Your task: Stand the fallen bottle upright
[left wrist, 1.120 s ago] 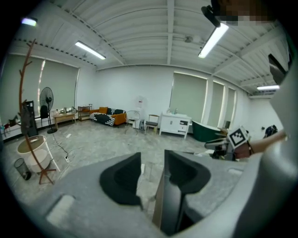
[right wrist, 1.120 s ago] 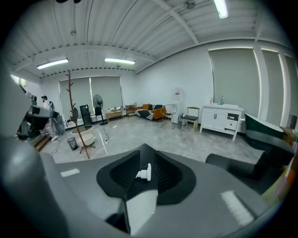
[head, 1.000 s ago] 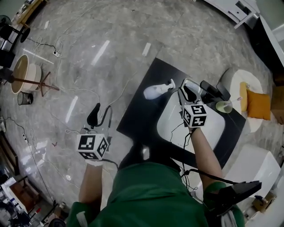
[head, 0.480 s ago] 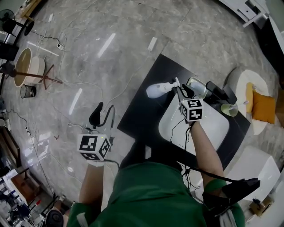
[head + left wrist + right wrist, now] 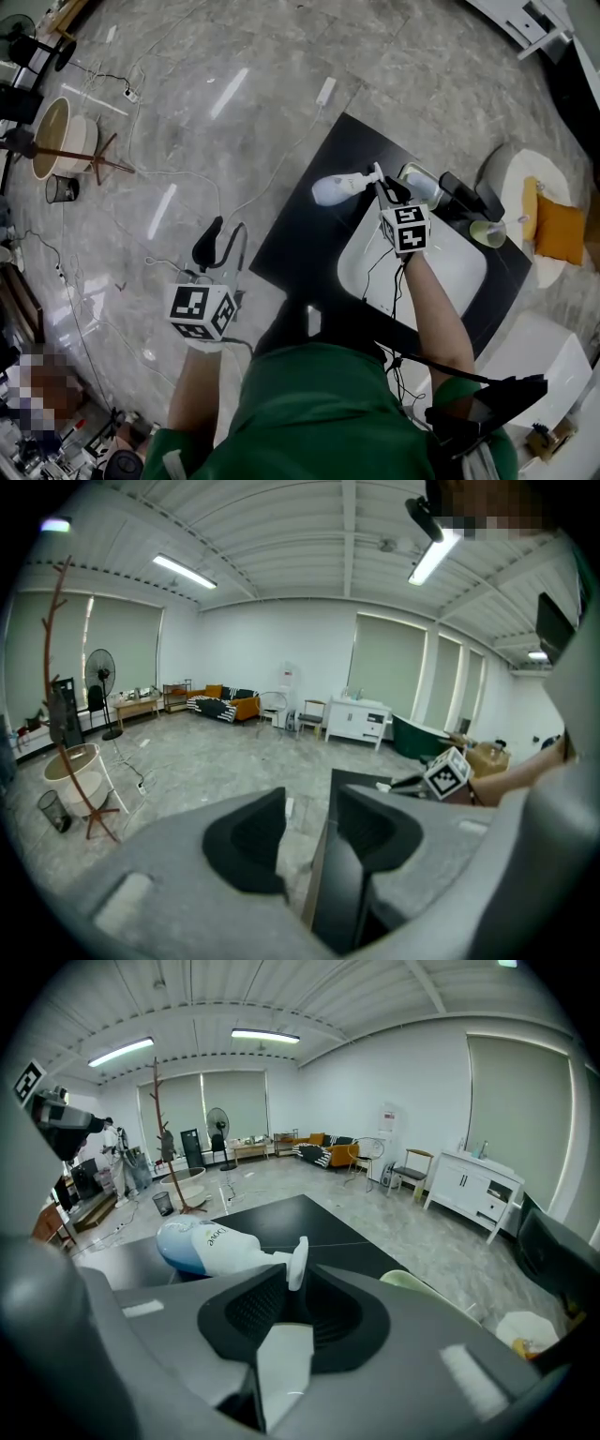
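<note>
The fingers [image 5: 246, 1314] of the right gripper [image 5: 295, 1288] stood apart with nothing clamped between them. The white pump head of the bottle [image 5: 208, 1246] sat just at their tips, in the gap, and neither pad pressed on it. The bottle lay on its side on the black table [image 5: 281, 1215], its rounded white-and-blue body pointing away from the gripper and its neck toward the jaws.

In the head view the bottle [image 5: 336, 187] rested near the far edge of the black table [image 5: 300, 239], with the right gripper [image 5: 386, 190] just beside its pump end. A white basin [image 5: 441, 281] covered much of the table under the person's right forearm. A pale green cup [image 5: 487, 232] stood beyond the basin on the right, well apart from the bottle.

The left gripper [image 5: 220, 246] hung over the grey marble floor [image 5: 187, 94], off the table's left side and well apart from the bottle. Its fingers [image 5: 246, 841] were also parted and held nothing; through the gap showed only floor and the table's dark edge.

Farther out, cables trailed across the floor, and a coat stand [image 5: 66, 164] rose next to a round basket [image 5: 54, 142].
</note>
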### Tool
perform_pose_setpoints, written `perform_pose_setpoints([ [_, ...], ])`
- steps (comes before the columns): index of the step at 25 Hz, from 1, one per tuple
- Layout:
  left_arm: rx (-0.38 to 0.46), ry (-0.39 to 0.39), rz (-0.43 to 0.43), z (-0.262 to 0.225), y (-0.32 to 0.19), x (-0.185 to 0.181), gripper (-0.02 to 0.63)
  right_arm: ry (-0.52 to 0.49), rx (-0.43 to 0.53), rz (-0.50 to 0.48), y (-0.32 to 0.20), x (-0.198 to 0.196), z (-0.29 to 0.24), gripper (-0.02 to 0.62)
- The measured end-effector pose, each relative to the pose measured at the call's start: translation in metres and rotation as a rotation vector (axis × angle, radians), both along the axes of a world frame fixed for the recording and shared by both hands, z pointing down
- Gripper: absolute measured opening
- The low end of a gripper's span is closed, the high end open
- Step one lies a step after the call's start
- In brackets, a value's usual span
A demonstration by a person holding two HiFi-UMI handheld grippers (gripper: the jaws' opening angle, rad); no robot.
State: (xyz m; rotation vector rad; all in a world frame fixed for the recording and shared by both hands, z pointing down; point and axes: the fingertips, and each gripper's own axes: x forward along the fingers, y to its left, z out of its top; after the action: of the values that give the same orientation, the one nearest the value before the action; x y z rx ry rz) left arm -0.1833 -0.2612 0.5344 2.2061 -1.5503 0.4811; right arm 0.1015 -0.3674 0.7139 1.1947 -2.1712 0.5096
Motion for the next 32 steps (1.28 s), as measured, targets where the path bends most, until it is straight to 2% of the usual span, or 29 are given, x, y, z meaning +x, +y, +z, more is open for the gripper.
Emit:
perform_pose_setpoints([
  [3,-0.001,-0.001,-0.001,-0.002,0.003,-0.001,0.167,0.025,0.003,-0.012,0.0,-0.003,-0.002,0.043],
  [15,0.02,0.021,-0.011,-0.011,0.015,0.001,0.158,0.084,0.066,-0.03,0.007,-0.008,-0.026,0.037],
  [32,0.08,0.041,-0.005,-0.046,0.048,-0.002,0.156,0.344,0.311,-0.18,0.031,-0.033,-0.1,0.034],
])
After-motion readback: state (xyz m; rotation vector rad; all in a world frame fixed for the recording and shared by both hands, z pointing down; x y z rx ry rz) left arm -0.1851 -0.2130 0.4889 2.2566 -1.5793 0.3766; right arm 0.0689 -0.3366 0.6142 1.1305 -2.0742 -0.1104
